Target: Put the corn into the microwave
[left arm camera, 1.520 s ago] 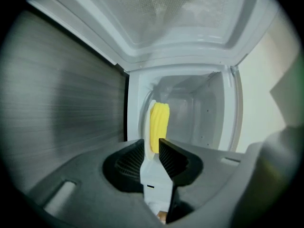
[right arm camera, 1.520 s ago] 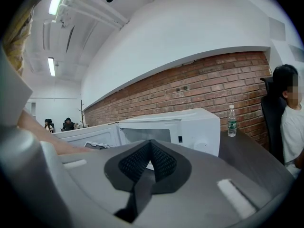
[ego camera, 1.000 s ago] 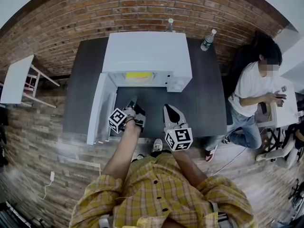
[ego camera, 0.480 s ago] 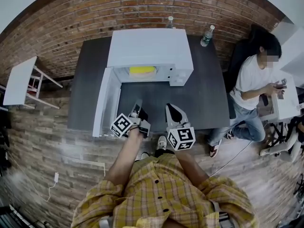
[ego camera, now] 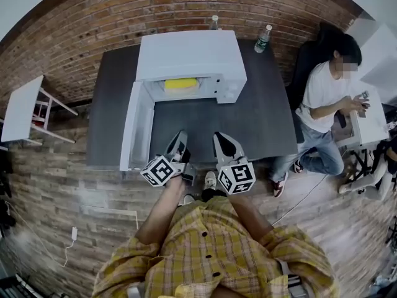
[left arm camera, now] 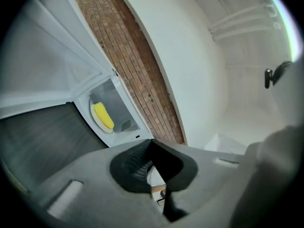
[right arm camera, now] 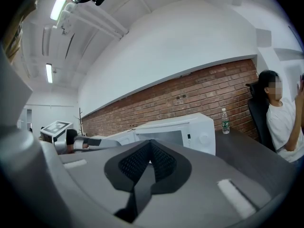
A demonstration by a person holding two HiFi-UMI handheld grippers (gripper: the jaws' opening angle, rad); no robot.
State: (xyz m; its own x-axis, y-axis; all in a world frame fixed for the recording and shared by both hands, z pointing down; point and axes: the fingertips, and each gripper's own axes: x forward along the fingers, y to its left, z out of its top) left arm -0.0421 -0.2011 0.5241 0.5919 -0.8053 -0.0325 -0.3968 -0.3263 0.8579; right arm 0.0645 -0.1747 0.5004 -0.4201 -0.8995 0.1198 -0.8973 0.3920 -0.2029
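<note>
The yellow corn (ego camera: 180,84) lies on the round plate inside the white microwave (ego camera: 191,54), whose door (ego camera: 132,132) hangs open to the left. The left gripper view shows the corn (left arm camera: 103,115) inside the cavity, tilted and far off. My left gripper (ego camera: 180,136) hovers over the table's front edge, rolled to one side, jaws shut with nothing in them (left arm camera: 151,146). My right gripper (ego camera: 221,139) is beside it, also shut and empty (right arm camera: 149,148). Both point at the microwave (right arm camera: 180,129) from well back.
The dark table (ego camera: 263,126) holds the microwave and two water bottles (ego camera: 263,38) (ego camera: 214,22) at the back by the brick wall. A person (ego camera: 325,95) sits at the right. A small white table (ego camera: 22,104) stands at the left.
Both grippers have drawn back from the microwave toward the table's front edge. The left one has come further back and rolled; the corn stays inside.
</note>
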